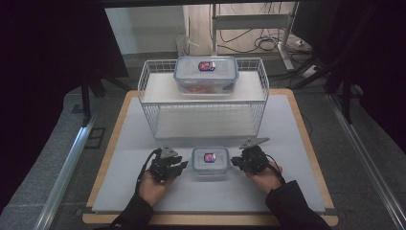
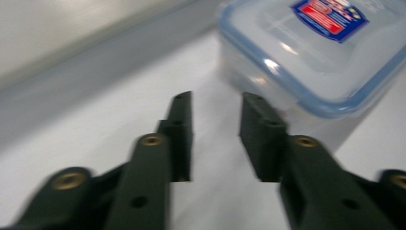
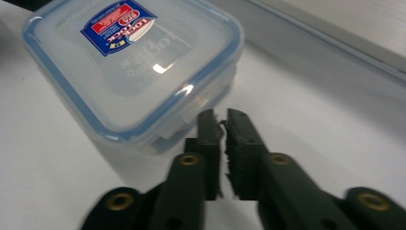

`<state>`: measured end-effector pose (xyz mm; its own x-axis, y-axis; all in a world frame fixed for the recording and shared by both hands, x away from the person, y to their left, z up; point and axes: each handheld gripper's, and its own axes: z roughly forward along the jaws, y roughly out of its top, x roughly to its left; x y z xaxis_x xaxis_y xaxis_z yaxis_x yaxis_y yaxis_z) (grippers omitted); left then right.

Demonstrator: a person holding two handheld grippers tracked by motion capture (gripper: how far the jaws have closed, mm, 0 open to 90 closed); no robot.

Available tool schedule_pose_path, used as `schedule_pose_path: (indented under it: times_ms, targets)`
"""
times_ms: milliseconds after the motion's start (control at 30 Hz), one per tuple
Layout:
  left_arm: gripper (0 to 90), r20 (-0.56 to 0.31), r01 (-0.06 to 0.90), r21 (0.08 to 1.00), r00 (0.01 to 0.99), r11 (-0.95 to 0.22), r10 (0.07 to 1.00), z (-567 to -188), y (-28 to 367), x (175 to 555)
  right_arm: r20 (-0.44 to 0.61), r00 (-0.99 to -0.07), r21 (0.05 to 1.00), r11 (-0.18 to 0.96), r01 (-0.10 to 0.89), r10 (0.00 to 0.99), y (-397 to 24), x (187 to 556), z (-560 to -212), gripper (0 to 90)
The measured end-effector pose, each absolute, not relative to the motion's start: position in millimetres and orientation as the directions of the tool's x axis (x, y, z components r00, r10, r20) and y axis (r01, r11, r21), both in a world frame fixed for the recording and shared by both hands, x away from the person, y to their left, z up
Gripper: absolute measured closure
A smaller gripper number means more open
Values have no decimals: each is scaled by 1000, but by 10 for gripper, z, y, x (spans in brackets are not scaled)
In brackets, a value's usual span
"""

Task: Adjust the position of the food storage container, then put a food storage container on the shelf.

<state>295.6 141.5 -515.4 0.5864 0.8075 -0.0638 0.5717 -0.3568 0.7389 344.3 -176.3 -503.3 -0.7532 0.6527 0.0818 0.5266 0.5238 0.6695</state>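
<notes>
**Small box sits dead centre between the two tools**

On the worktop, in front of the wire rack, the small lidded box lies long side across. The left tool flanks one short end, jaws parted with nothing between them. The right tool flanks the other, jaws nearly together, tips at the latch. Both sit about equally near.
</notes>
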Motion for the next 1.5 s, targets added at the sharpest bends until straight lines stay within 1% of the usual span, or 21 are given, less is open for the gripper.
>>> schedule_pose_path:
  times_ms: [100, 233, 333, 367, 400, 433, 500, 567, 633, 767, 1100, 1267, 1400, 1500]
  targets:
    - [504, -71, 561, 757, 579, -335, 812, -5135, 1526, 2896, 89, -759, 675, 522, 522, 645, -1854, 3431, -5013, 738]
    - [363, -67, 555, 760, 583, -337, 810, -5138, 1600, 2825, 86, -775, 688, 525, 501, 626, -1952, 3388, -4983, 624]
    - [282, -69, 548, 764, 594, -340, 802, -5145, 1625, 2779, 79, -781, 702, 522, 485, 620, -1994, 3357, -4956, 531]
    - [250, -66, 547, 763, 595, -344, 801, -5149, 1628, 2771, 72, -777, 707, 518, 482, 625, -2002, 3348, -4948, 474]
    - [234, -64, 549, 759, 598, -350, 799, -5160, 1632, 2763, 68, -775, 710, 515, 480, 628, -2006, 3345, -4944, 442]
    - [208, -64, 551, 757, 598, -352, 799, -5171, 1633, 2758, 69, -771, 716, 507, 480, 633, -2009, 3339, -4944, 385]
    - [182, -55, 550, 749, 607, -369, 793, -5188, 1634, 2748, 67, -766, 722, 499, 479, 639, -2019, 3334, -4952, 311]
    - [126, -41, 547, 744, 612, -385, 790, -5200, 1626, 2740, 80, -762, 727, 486, 485, 642, -2034, 3318, -4965, 235]
    - [97, -29, 543, 738, 619, -401, 785, -5207, 1616, 2730, 76, -757, 726, 484, 488, 649, -2053, 3304, -4982, 183]
    - [66, -27, 552, 716, 634, -427, 773, -5205, 1589, 2729, 53, -752, 714, 501, 488, 657, -2081, 3311, -5022, 147]
    - [21, -55, 531, 748, 647, -398, 761, -5227, 1612, 2762, 63, -749, 729, 482, 486, 660, -2080, 3327, -5022, 100]
    - [20, -42, 508, 761, 658, -402, 752, -5250, 1595, 2782, 48, -753, 724, 496, 479, 656, -2070, 3338, -5009, 78]
    - [10, -65, 501, 781, 659, -373, 749, -5222, 1577, 2805, 52, -763, 727, 499, 471, 645, -2046, 3350, -4997, 50]
    - [17, -80, 518, 768, 662, -377, 745, -5169, 1553, 2842, 61, -773, 720, 508, 472, 631, -2021, 3364, -4994, 40]
